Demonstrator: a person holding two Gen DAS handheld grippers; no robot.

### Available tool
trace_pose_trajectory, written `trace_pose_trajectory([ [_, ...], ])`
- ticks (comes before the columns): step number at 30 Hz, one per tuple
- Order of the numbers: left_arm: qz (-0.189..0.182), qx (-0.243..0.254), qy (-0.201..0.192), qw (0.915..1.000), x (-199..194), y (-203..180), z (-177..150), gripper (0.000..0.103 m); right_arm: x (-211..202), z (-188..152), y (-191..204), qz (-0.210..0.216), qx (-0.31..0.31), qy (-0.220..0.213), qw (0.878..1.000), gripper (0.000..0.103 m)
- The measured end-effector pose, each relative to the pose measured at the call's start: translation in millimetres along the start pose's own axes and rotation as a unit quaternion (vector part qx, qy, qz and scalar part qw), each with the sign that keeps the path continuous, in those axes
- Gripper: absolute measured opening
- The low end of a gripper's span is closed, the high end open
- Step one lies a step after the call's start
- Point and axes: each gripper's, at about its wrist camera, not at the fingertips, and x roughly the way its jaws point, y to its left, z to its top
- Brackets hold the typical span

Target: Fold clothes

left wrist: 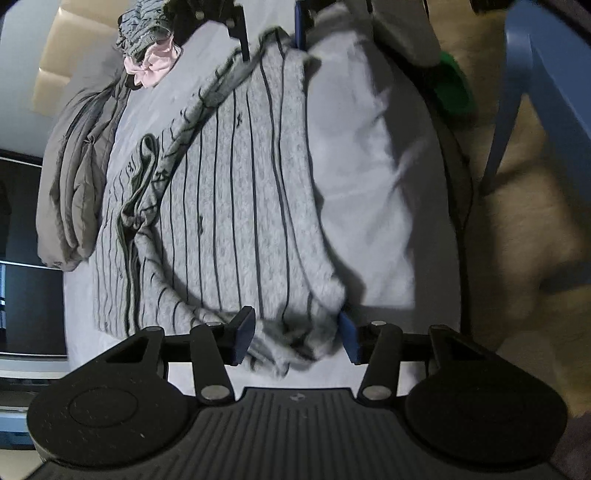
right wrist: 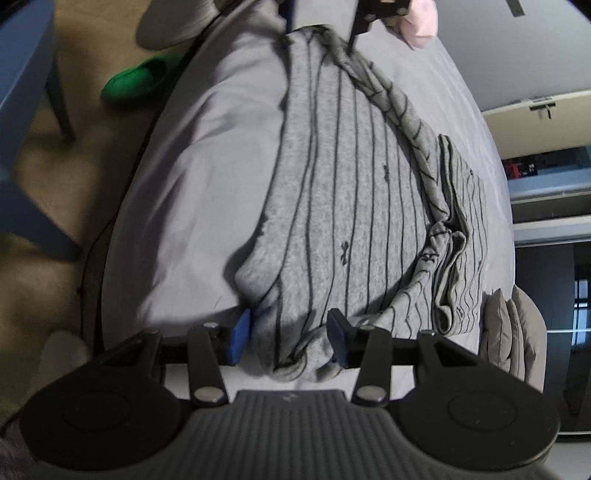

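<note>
A grey top with thin dark stripes [left wrist: 236,192] lies partly folded on a bed with a pale grey sheet [left wrist: 369,166]. One sleeve is laid across its body. My left gripper [left wrist: 296,334] is shut on a bunch of its near edge. At the far end my right gripper [left wrist: 271,37] pinches the opposite edge. In the right wrist view the same top [right wrist: 351,206] stretches away over the sheet [right wrist: 207,184]. My right gripper [right wrist: 289,336] is shut on bunched fabric, with my left gripper [right wrist: 321,22] opposite.
A folded taupe quilted jacket [left wrist: 74,192] [right wrist: 517,332] lies beside the top. A heap of grey knit and pink clothes [left wrist: 147,48] sits at one end of the bed. On the beige floor are a green object [left wrist: 452,85] [right wrist: 136,81] and a blue chair [left wrist: 535,92] [right wrist: 22,129].
</note>
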Motion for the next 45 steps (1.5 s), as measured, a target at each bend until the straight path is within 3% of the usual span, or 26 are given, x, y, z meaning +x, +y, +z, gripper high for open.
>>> trace_pose_trajectory([
  [4,0.005,0.013,0.001,0.9999,3,-4,0,0.045,2,-3,-5,0.001,0.02,0.0,1.0,0.048],
  [8,0.009,0.027,-0.001,0.9996,6,-7,4,0.044,10,0,2,-0.02,-0.012,-0.008,1.0,0.046],
  [9,0.008,0.027,-0.001,0.9996,7,-6,5,0.043,13,2,4,-0.025,-0.021,-0.01,0.999,0.04],
  [10,0.0,0.023,0.0,0.9997,7,-5,5,0.04,15,4,6,-0.027,-0.028,-0.009,0.999,0.028],
  [11,-0.007,0.019,0.001,0.9998,8,-4,5,0.03,15,5,7,-0.028,-0.035,-0.008,0.999,0.02],
  [13,-0.014,0.013,0.005,0.9998,5,-3,5,0.02,14,6,7,-0.028,-0.04,-0.006,0.999,0.011],
  [14,-0.016,0.011,0.006,0.9998,4,-3,5,0.012,12,6,4,-0.027,-0.034,-0.008,0.999,0.011],
  [18,-0.033,-0.026,0.012,0.9991,-3,7,4,0.006,-1,6,-16,-0.019,0.023,-0.012,0.999,0.007],
  [28,-0.072,-0.081,-0.015,0.994,-52,35,3,0.005,-40,5,-49,0.007,0.118,-0.028,0.993,0.006],
  [34,-0.103,-0.102,-0.037,0.9888,-80,41,2,0.005,-66,1,-49,0.04,0.136,-0.038,0.989,0.006],
  [39,-0.086,-0.128,-0.052,0.9867,-91,63,-4,0.005,-79,-6,-67,0.016,0.165,-0.045,0.985,0.006],
  [45,-0.011,-0.174,-0.064,0.9826,-92,133,-15,0.005,-81,-15,-128,-0.061,0.218,-0.052,0.973,0.006],
])
